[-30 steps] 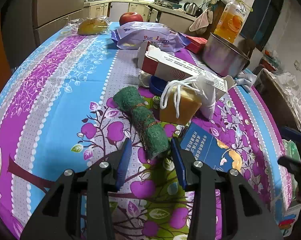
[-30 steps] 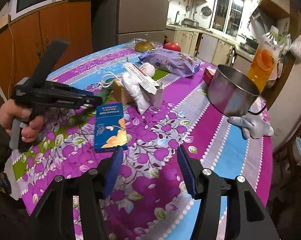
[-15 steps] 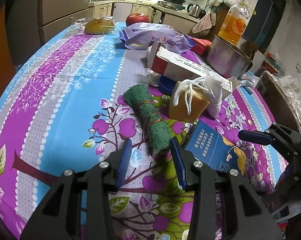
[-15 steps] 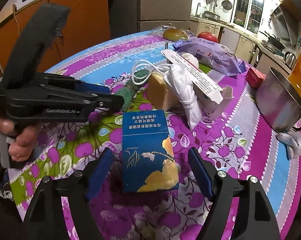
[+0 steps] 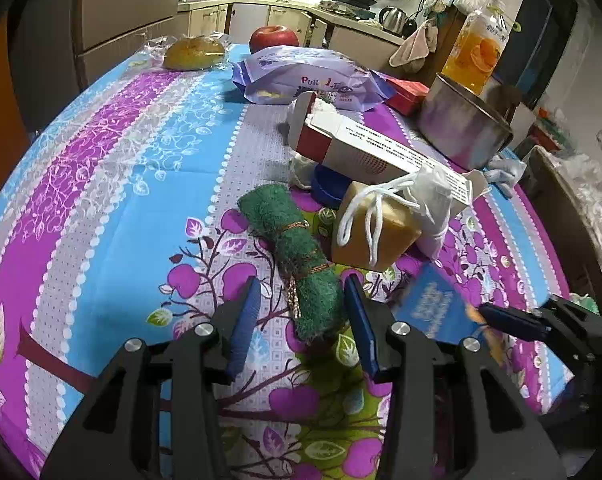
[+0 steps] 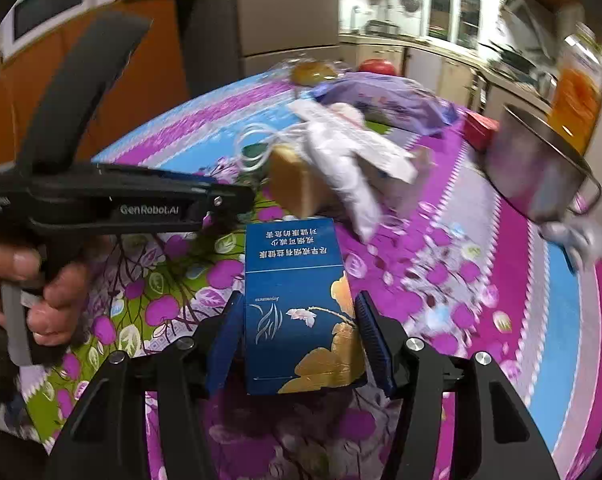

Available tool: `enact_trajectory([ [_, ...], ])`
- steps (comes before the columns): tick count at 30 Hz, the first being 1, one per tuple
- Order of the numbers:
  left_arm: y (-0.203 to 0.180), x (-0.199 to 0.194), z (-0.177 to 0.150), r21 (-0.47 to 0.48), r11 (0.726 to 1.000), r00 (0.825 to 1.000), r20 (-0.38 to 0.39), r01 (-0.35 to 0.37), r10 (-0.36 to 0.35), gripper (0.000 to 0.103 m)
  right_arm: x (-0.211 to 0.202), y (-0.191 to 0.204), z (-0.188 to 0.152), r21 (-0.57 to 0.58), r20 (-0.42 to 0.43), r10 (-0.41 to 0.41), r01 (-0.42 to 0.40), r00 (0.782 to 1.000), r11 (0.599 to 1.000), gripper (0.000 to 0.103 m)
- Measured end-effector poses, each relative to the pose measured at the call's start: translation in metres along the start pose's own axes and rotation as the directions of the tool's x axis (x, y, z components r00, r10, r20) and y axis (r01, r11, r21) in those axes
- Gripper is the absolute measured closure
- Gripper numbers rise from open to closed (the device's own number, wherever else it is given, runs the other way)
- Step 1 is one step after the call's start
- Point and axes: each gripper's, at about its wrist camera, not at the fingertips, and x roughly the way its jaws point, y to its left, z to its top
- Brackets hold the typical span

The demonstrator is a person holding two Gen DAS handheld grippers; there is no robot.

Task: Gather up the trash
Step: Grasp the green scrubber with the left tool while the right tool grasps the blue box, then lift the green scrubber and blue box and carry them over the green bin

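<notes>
A rolled green scouring pad (image 5: 297,264) tied with brown string lies on the patterned tablecloth. My left gripper (image 5: 301,316) is open, its fingers on either side of the pad's near end without closing on it. A blue cigarette box (image 6: 297,304) lies flat on the cloth and also shows in the left wrist view (image 5: 433,304). My right gripper (image 6: 297,336) is open, its fingers on both sides of the box's near half, with small gaps. The left gripper shows side-on in the right wrist view (image 6: 237,196).
Past the pad are a tan block with white cord (image 5: 375,232), a white cloth bag (image 5: 433,200), a long red-and-white carton (image 5: 365,152), a steel pot (image 5: 461,128), a juice bottle (image 5: 481,44), a purple bread bag (image 5: 309,80), an apple (image 5: 273,38) and a wrapped bun (image 5: 193,54).
My right gripper has moved forward and narrowed, so its fingers now straddle the blue box. My left gripper has edged forward around the green pad's end.
</notes>
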Motion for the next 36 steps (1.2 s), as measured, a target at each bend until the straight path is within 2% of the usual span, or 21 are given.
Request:
enact_trajectory([
  [4, -0.003, 0.002, 0.001, 0.003, 1.0, 1.0, 0.009, -0.021, 0.021, 0.063, -0.016, -0.009, -0.005, 0.078, 0.049, -0.018, 0.014, 0.999, 0.997, 0.045],
  [5, -0.003, 0.001, 0.001, 0.0, 1.0, 1.0, 0.012, -0.019, 0.019, 0.074, -0.02, -0.01, -0.006, 0.09, 0.059, -0.023, 0.017, 0.998, 0.996, 0.045],
  [8, -0.005, -0.003, -0.003, 0.003, 1.0, 1.0, 0.027, -0.013, 0.013, 0.088, -0.032, -0.009, -0.009, 0.136, 0.1, -0.042, 0.029, 0.994, 0.99, 0.045],
  [14, -0.005, -0.025, -0.012, 0.009, 0.999, 0.995, 0.091, -0.036, 0.035, 0.09, -0.052, -0.007, -0.018, 0.212, 0.167, -0.114, 0.077, 0.979, 0.974, 0.045],
  [19, -0.01, -0.05, -0.022, 0.027, 0.998, 0.986, 0.155, -0.058, 0.053, 0.09, -0.066, -0.004, -0.023, 0.262, 0.222, -0.182, 0.122, 0.958, 0.957, 0.045],
  [23, -0.025, -0.083, -0.031, 0.064, 0.992, 0.964, 0.252, -0.105, 0.085, 0.09, -0.081, 0.002, -0.024, 0.287, 0.267, -0.238, 0.159, 0.934, 0.945, 0.045],
  [28, -0.05, -0.116, -0.041, 0.106, 0.986, 0.937, 0.338, -0.131, 0.088, 0.09, -0.105, 0.012, -0.024, 0.301, 0.327, -0.302, 0.204, 0.895, 0.932, 0.045],
  [32, -0.06, -0.129, -0.043, 0.115, 0.984, 0.925, 0.37, -0.138, 0.086, 0.09, -0.121, 0.019, -0.025, 0.298, 0.351, -0.339, 0.239, 0.873, 0.924, 0.045],
  [36, -0.07, -0.137, -0.046, 0.13, 0.984, 0.923, 0.38, -0.12, 0.062, 0.09, -0.136, 0.024, -0.029, 0.302, 0.366, -0.363, 0.26, 0.857, 0.917, 0.045],
])
